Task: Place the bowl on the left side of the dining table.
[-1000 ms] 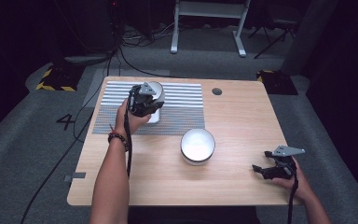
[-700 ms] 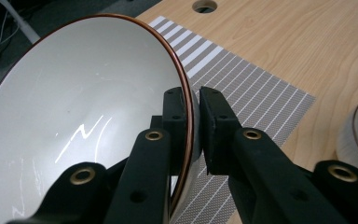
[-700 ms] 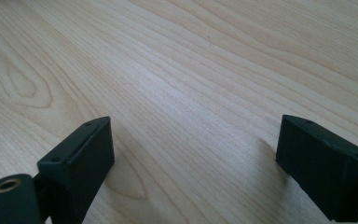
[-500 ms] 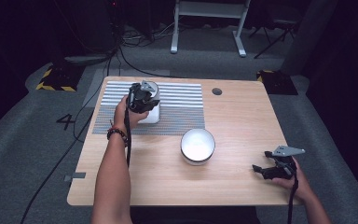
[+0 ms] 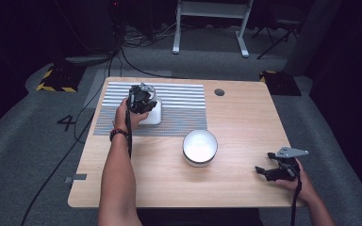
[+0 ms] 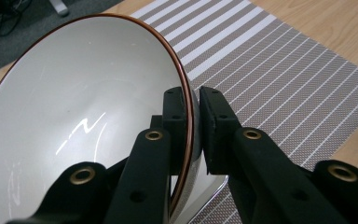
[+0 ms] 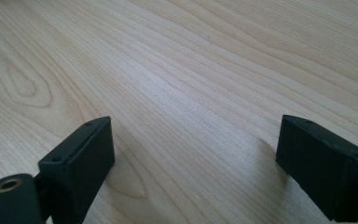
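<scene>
Your left claw (image 6: 192,122) is clamped on the rim of the white bowl (image 6: 84,116) — one jaw inside, one outside — over the striped mat (image 5: 179,110) at the counter's (image 5: 245,117) ten o'clock. Your right claw (image 7: 193,163) rests wide open at four o'clock.

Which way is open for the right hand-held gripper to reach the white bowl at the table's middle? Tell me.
Probably straight across: the right hand-held gripper is open and empty, with bare table between it and the white bowl.
</scene>
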`<state>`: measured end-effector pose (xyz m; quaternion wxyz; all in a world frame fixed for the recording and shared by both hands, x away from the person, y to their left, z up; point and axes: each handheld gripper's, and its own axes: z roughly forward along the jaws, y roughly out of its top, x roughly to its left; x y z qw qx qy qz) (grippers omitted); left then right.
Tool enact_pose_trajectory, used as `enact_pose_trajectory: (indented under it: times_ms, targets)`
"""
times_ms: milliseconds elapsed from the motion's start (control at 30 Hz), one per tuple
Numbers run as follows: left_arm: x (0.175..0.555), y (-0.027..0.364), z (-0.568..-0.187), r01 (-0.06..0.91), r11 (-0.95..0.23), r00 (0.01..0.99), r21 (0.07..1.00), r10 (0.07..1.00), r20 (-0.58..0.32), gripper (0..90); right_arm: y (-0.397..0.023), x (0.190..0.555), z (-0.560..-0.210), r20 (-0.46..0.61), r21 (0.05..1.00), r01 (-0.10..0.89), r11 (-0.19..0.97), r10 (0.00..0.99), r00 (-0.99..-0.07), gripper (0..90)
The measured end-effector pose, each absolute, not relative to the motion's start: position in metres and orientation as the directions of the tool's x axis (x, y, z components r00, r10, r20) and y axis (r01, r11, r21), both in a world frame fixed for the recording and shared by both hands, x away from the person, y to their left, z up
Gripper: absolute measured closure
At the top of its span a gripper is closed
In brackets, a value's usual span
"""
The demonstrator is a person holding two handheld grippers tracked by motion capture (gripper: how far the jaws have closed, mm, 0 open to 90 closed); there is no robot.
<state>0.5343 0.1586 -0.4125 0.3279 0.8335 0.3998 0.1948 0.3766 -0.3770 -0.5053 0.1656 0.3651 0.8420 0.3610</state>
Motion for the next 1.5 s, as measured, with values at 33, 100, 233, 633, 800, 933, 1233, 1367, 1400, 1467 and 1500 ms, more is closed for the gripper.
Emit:
enact_pose_trajectory:
  times_ms: [33,100,233,633,800,933,1233,1367,1400,1467,1500]
  targets:
    - [0.537,0.158,-0.416,0.548,-0.472,0.598,0.690,0.798,0.071,81.0,-0.377,0.376,-0.505,-0.011,0.730,0.498,0.469,0.736,-0.677,11.7]
    - [0.538,0.159,-0.417,0.549,-0.476,0.599,0.687,0.797,0.073,81.0,-0.377,0.376,-0.505,-0.012,0.730,0.497,0.470,0.735,-0.678,11.7]
    - [0.540,0.156,-0.423,0.556,-0.495,0.601,0.667,0.795,0.089,81.1,-0.377,0.376,-0.505,-0.011,0.730,0.496,0.469,0.735,-0.678,11.7]
    - [0.545,0.150,-0.446,0.590,-0.508,0.577,0.627,0.809,0.113,81.0,-0.377,0.376,-0.505,-0.012,0.730,0.496,0.470,0.735,-0.678,11.9]
    - [0.544,0.153,-0.451,0.582,-0.486,0.570,0.652,0.816,0.099,81.1,-0.377,0.376,-0.505,-0.011,0.731,0.496,0.469,0.735,-0.678,11.9]
    - [0.542,0.154,-0.454,0.576,-0.486,0.580,0.657,0.810,0.090,81.5,-0.377,0.376,-0.505,-0.011,0.731,0.497,0.469,0.735,-0.678,12.0]
    - [0.542,0.150,-0.463,0.588,-0.468,0.583,0.659,0.811,0.056,81.6,-0.377,0.376,-0.505,-0.010,0.731,0.497,0.468,0.735,-0.678,12.0]
    - [0.543,0.147,-0.466,0.584,-0.471,0.578,0.661,0.813,0.069,80.5,-0.377,0.376,-0.505,-0.011,0.730,0.497,0.469,0.735,-0.678,12.0]
    - [0.543,0.147,-0.466,0.584,-0.471,0.578,0.661,0.813,0.069,80.0,-0.377,0.376,-0.505,-0.011,0.730,0.497,0.469,0.735,-0.678,12.0]
    - [0.543,0.146,-0.467,0.589,-0.472,0.578,0.656,0.814,0.066,79.7,-0.377,0.376,-0.505,-0.011,0.730,0.496,0.469,0.735,-0.678,12.0]
    - [0.543,0.146,-0.467,0.591,-0.465,0.572,0.659,0.818,0.064,79.5,-0.377,0.376,-0.505,-0.011,0.730,0.496,0.470,0.734,-0.679,12.0]
